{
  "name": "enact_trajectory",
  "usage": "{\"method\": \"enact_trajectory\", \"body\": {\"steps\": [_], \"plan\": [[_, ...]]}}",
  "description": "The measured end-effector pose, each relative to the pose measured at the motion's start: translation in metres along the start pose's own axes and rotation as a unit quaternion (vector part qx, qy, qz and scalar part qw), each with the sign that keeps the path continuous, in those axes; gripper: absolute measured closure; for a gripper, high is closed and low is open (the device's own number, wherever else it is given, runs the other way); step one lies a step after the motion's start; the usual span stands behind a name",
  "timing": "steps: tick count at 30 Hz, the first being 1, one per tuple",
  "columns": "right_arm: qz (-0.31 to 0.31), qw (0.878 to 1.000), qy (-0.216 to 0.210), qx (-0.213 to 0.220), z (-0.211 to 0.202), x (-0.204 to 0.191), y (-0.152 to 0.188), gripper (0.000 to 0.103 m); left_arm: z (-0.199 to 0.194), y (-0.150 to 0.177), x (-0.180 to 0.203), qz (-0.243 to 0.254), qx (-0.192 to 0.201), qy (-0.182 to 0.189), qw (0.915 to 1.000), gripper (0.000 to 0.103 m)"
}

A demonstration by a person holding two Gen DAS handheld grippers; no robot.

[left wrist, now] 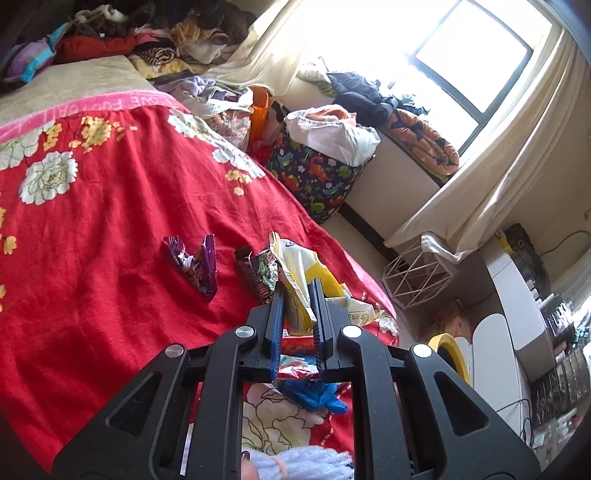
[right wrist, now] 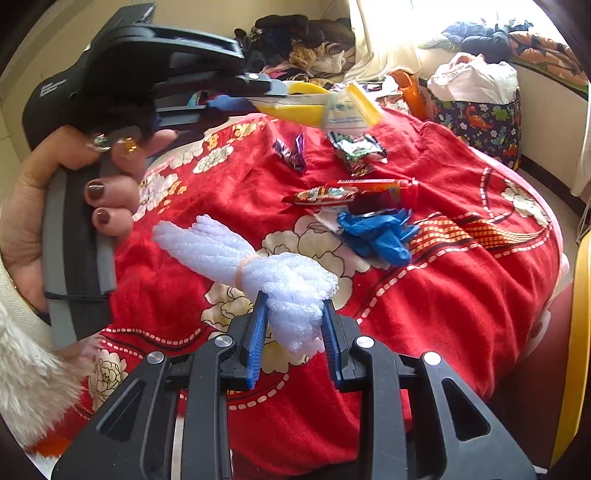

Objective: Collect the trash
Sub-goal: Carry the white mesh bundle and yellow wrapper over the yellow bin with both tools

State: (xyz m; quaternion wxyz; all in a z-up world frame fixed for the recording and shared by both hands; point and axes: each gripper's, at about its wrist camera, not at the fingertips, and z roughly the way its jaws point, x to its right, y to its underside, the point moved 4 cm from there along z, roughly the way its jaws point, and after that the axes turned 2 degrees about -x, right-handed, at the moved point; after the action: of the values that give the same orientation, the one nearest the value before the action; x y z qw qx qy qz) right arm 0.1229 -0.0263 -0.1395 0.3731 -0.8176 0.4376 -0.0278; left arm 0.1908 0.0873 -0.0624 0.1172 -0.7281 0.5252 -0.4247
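My left gripper [left wrist: 298,286] is shut on a yellow and white snack bag [left wrist: 301,269] and holds it above the red floral bedspread [left wrist: 110,229]; it also shows in the right wrist view [right wrist: 280,92] with the bag [right wrist: 332,107]. My right gripper [right wrist: 295,306] is shut on a white foam net bundle [right wrist: 288,280] that lies on the bed. On the bed lie a purple wrapper [left wrist: 195,267], a dark printed wrapper [left wrist: 256,275], a red wrapper [right wrist: 347,192] and a blue plastic glove [right wrist: 380,232].
A white wire bin [left wrist: 417,273] with a liner stands on the floor beside the bed. A dinosaur-print basket [left wrist: 317,177] full of clothes stands by the window ledge. Clothes are piled at the bed's head [left wrist: 155,33]. A yellow-rimmed object [left wrist: 452,350] is near the bed's corner.
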Motion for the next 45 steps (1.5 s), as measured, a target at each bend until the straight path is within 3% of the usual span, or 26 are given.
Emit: {"method": "enact_trajectory", "body": {"steps": [22, 45], "plan": [[0.047, 0.994, 0.055, 0.079, -0.064, 0.037, -0.015, 0.076, -0.049, -0.014, 0.033, 0.026, 0.057, 0.032, 0.9976, 0.094], [0.132, 0.971, 0.130, 0.153, -0.136, 0.109, -0.007, 0.076, -0.053, -0.004, 0.090, 0.073, 0.052, 0.089, 0.9920, 0.094]]}}
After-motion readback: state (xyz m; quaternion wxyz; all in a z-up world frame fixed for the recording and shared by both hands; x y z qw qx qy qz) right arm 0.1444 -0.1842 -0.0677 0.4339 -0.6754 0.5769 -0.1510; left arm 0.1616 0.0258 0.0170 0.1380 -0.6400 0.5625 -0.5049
